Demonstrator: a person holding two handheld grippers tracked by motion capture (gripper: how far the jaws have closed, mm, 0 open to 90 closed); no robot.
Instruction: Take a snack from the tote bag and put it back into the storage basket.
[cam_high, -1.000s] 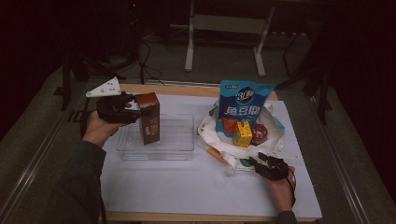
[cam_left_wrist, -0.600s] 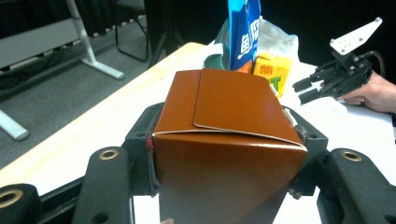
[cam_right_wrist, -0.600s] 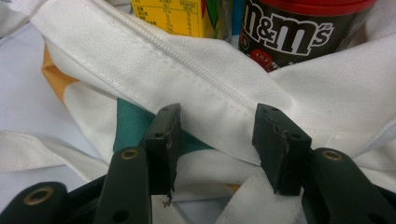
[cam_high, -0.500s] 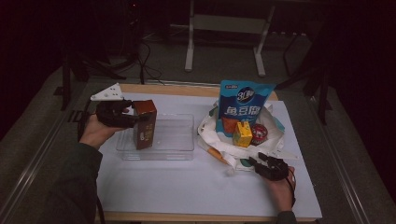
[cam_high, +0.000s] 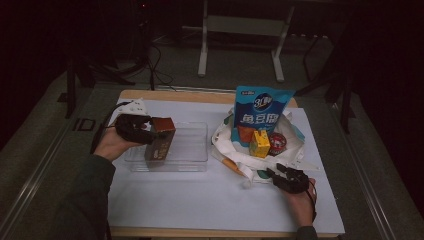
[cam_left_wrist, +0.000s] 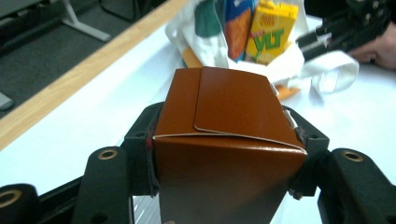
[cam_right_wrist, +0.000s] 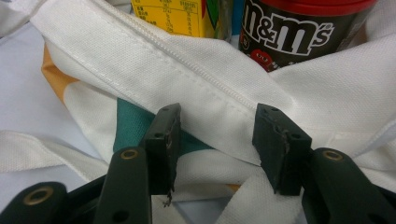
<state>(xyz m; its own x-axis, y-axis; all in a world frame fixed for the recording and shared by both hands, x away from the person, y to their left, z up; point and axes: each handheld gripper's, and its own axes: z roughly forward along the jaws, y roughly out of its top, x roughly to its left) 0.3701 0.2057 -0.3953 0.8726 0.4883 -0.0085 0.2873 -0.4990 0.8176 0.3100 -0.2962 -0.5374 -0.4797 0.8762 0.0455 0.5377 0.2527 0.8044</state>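
Observation:
My left gripper (cam_high: 144, 131) is shut on a brown carton (cam_high: 161, 140), held tilted with its lower end inside the clear plastic tray (cam_high: 196, 165). In the left gripper view the carton (cam_left_wrist: 224, 116) sits between both pads, which press on its sides. My right gripper (cam_high: 278, 175) rests open at the near edge of the white tote bag (cam_high: 231, 155). In the right gripper view its jaws (cam_right_wrist: 217, 140) stand apart over the bag's white fabric (cam_right_wrist: 187, 60), not pinching it.
The bag holds a tall blue snack pouch (cam_high: 260, 112), an orange box (cam_high: 245, 134), a yellow drink box (cam_high: 260, 144) and an M&M's tub (cam_high: 279, 142). The white mat (cam_high: 200, 200) covers the table; its wooden edge (cam_high: 175, 95) runs along the back.
The left hand has come down with the brown carton, which now leans into the clear tray instead of standing upright above it. The right hand has not moved.

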